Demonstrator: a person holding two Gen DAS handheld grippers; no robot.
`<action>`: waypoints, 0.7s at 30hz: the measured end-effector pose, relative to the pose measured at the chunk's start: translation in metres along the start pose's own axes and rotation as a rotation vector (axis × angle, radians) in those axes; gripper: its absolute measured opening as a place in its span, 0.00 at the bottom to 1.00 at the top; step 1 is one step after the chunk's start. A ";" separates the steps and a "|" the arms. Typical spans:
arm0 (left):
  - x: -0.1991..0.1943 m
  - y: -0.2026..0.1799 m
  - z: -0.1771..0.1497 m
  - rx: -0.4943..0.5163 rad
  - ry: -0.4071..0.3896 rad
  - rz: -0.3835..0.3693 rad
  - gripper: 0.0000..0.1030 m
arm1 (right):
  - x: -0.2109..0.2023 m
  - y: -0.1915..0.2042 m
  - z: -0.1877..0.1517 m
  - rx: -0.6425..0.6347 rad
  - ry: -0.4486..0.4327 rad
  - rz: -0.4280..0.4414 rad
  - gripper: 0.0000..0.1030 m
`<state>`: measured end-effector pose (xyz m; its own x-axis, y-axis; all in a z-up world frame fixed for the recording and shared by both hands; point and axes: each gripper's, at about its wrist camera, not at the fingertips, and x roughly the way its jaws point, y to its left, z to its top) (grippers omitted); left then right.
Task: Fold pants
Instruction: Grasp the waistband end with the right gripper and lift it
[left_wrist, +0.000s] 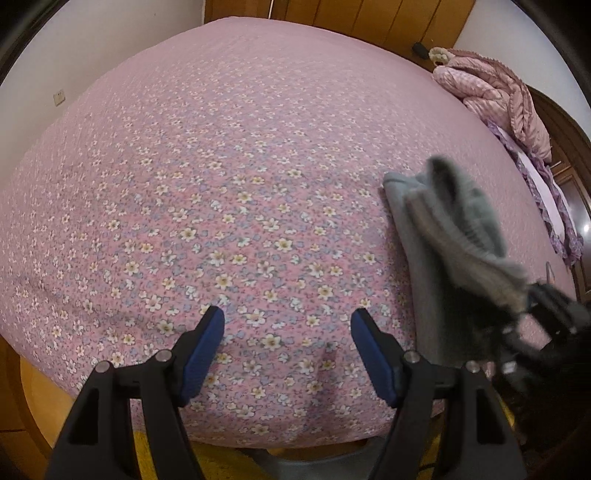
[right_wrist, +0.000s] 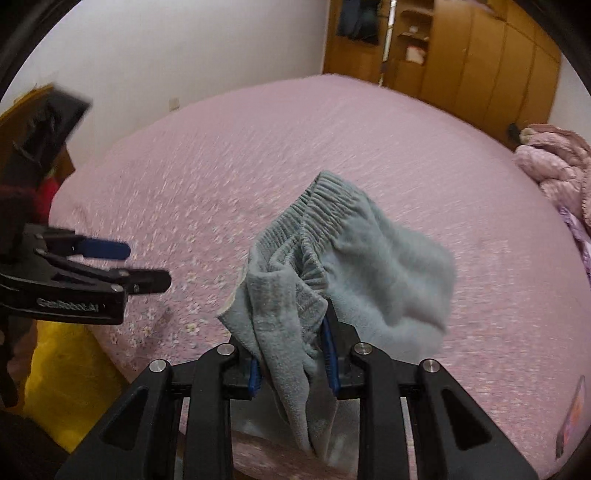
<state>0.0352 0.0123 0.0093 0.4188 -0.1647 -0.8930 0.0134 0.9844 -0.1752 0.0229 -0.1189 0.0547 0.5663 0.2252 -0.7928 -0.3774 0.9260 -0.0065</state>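
Note:
Grey fleece pants with a ribbed elastic waistband hang bunched above the pink floral bed, and my right gripper is shut on a fold of them. In the left wrist view the same pants hang at the right, blurred, from the right gripper. My left gripper is open over bare bedspread near the front edge, nothing between its blue pads. The right wrist view shows the left gripper at the left, apart from the pants.
A pink quilted blanket is heaped at the far right corner of the bed, over a purple frilled pillow. Wooden wardrobes stand behind the bed. A white wall runs along its left. Something yellow lies below the front edge.

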 end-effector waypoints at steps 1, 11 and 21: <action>-0.002 0.003 -0.002 -0.002 -0.002 -0.001 0.72 | 0.005 0.002 0.000 0.003 0.024 0.000 0.29; -0.033 0.011 -0.007 0.038 -0.067 0.009 0.72 | -0.027 -0.010 -0.005 0.046 -0.006 0.070 0.35; -0.039 -0.033 0.012 0.108 -0.074 -0.087 0.72 | -0.041 -0.080 -0.017 0.330 -0.038 0.241 0.39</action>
<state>0.0292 -0.0132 0.0550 0.4778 -0.2486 -0.8426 0.1489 0.9682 -0.2012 0.0178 -0.2077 0.0778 0.5193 0.4524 -0.7250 -0.2507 0.8917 0.3769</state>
